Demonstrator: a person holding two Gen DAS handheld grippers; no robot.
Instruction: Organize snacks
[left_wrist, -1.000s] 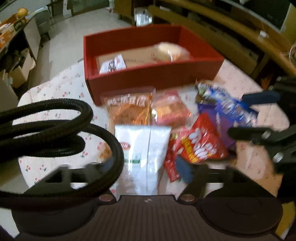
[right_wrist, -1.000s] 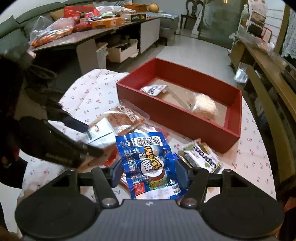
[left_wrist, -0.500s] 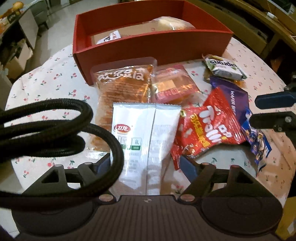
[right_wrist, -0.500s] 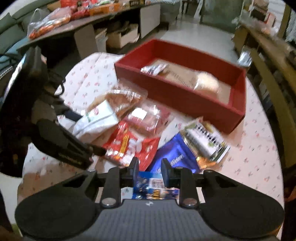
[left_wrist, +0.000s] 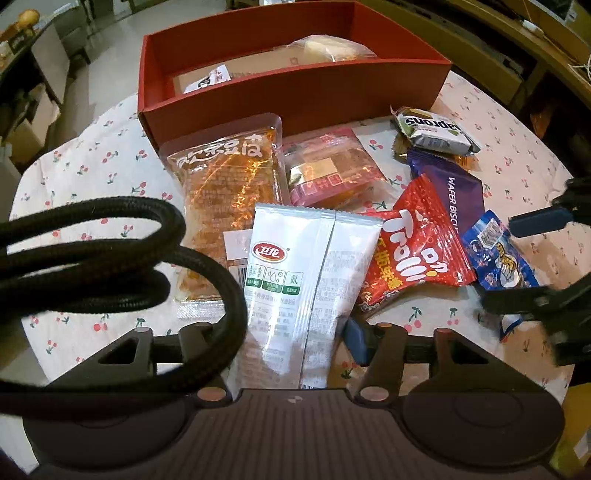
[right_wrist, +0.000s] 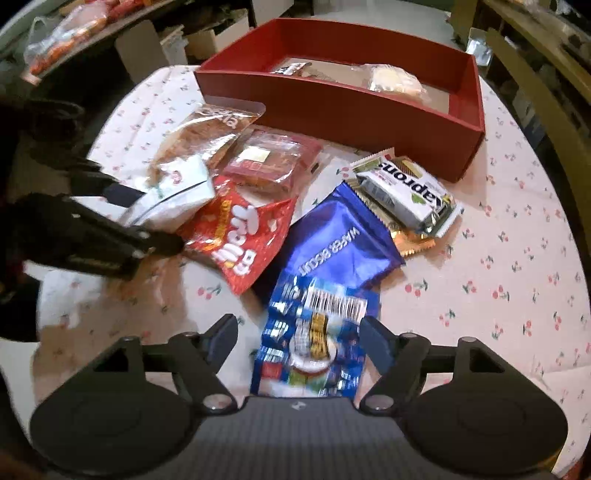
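— Two grippers over the counter (right_wrist: 517, 236), then. What is each doing?

— Left gripper (left_wrist: 280, 343) has its fingers spread on either side of a white packet (left_wrist: 295, 280), which lies flat between them; whether they touch it I cannot tell. Right gripper (right_wrist: 299, 339) has its fingers spread too, with a blue packet (right_wrist: 314, 347) lying between them, blurred.

— Where are the rest of the snacks?

— Heaped on the cherry-print cloth in front of the red box (left_wrist: 295, 88). An orange bag (left_wrist: 225, 184) lies against the box's near wall, partly under the white packet. A pink packet (left_wrist: 328, 170) sits just beside it. A red bag (left_wrist: 413, 254) overlaps a purple wafer packet (left_wrist: 454, 195), and a silver-white bar (left_wrist: 432, 129) lies near the box's right corner.

— Anything inside the box?

— A pale wrapped bun (left_wrist: 328, 48) and a small white packet (left_wrist: 207, 77), well apart.
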